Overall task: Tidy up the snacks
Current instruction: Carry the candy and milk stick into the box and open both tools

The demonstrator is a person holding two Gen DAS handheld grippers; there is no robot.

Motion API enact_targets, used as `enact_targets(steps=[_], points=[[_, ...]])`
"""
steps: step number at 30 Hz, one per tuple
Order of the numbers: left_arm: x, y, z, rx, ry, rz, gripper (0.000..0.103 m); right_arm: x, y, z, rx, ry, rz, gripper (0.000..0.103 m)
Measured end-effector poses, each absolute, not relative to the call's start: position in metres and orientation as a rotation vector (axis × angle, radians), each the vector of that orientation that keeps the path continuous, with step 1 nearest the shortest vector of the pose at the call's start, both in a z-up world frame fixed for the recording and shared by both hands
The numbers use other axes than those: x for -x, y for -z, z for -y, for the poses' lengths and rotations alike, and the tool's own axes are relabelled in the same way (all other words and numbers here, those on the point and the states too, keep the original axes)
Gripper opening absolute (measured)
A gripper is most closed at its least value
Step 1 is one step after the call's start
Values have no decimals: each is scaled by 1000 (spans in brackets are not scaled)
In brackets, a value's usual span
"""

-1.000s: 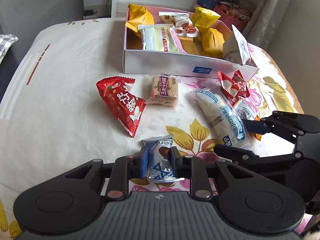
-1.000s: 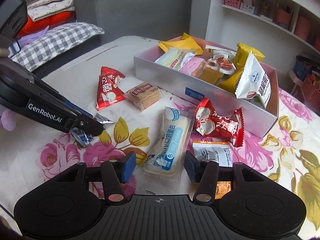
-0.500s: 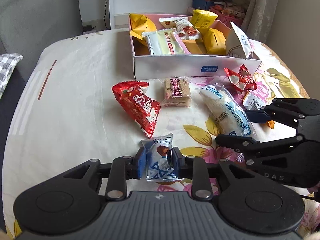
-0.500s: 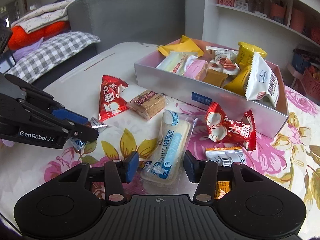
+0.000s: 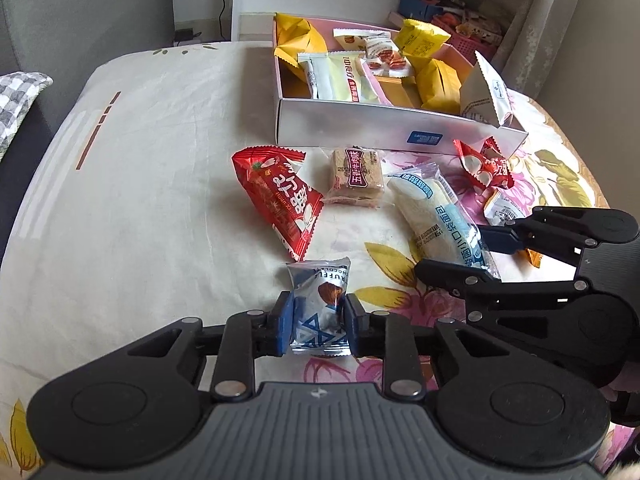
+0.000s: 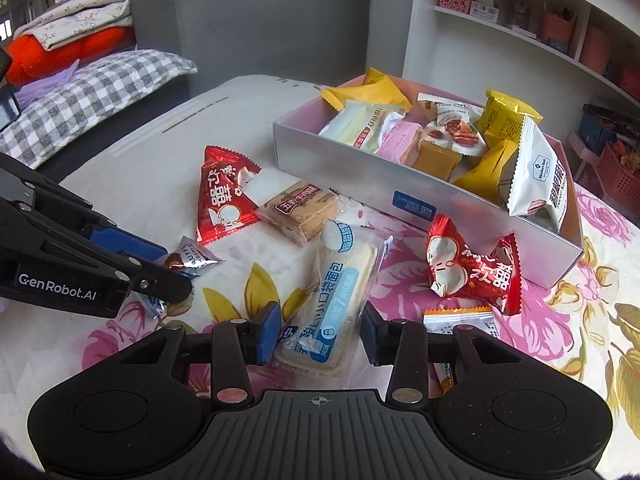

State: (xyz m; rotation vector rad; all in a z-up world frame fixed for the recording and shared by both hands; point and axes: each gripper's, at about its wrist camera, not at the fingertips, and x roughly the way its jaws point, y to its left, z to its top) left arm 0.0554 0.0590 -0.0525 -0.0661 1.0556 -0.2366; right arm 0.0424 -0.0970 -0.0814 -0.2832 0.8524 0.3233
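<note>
Left gripper (image 5: pixel 318 322) is clamped on a small blue-and-silver chocolate packet (image 5: pixel 320 312), both blue pads pressed against its sides. Packet stands upright between the fingers, top flap sticking out forward; can't tell whether its lower edge touches the cloth.

Right gripper (image 6: pixel 318 334) is spread wide, one finger on each side of the near end of a long bread packet (image 6: pixel 332 292) with a blue label. Left pad looks to be touching the wrapper edge, right pad is clear of it. Packet lies flat on the flowered tablecloth (image 5: pixel 140 184).

Outward from there:
- Red triangular bag (image 5: pixel 282 196) lies flat, just ahead of the chocolate packet.
- Square biscuit pack (image 5: pixel 354 174) with a dark red label sits between the red bag and the bread packet, near the box wall.
- Second red bag (image 6: pixel 472 270), crumpled, lies right of the bread packet, close to the box front.
- Orange-and-white packet (image 6: pixel 460 322) is right behind the right gripper's right finger, partly hidden by it.
- Silver box (image 5: pixel 360 128) with a pink interior sits farther back, holding yellow bags, a pale green bar, a pecan packet and a white bag leaning at its right end.
</note>
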Motion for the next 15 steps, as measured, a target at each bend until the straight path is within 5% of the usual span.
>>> enact_targets(steps=[15], points=[[-54, 42, -67, 115, 255, -1044, 20, -53, 66, 124, 5, -303, -992, 19]])
